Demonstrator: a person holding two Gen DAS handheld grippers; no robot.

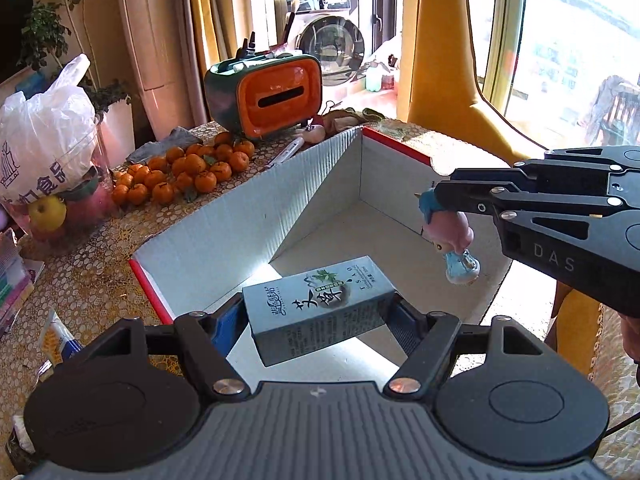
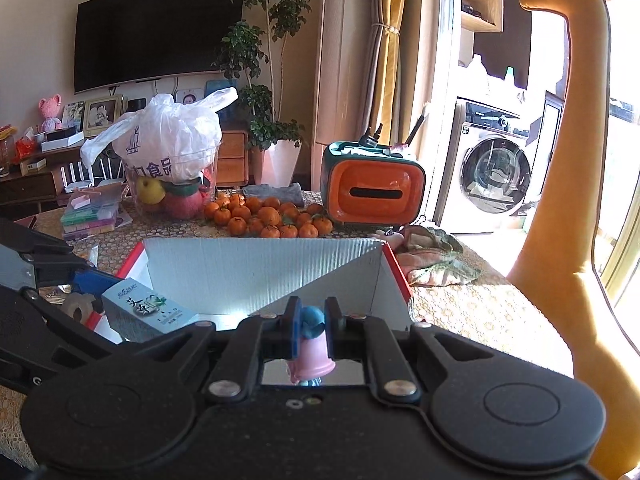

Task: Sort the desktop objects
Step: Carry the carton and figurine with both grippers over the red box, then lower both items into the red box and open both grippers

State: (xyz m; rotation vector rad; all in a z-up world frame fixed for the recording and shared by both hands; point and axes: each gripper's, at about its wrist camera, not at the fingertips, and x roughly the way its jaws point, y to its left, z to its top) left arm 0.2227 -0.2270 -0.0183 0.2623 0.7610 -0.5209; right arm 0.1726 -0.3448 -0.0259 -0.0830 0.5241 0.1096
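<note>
Both grippers are loaded above the cardboard box (image 1: 256,216): the left gripper (image 1: 320,316) is clamped on a tea carton (image 1: 320,308), the right gripper (image 2: 310,330) on a figurine (image 2: 312,344). Each should be lowered inside before being released.

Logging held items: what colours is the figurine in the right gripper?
Pink body with a blue head: the figurine shows best in the left wrist view.

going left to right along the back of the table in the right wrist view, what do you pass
stack of notebooks → jar of fruit under a plastic bag → pile of tangerines → orange tissue box → crumpled cloth
</note>
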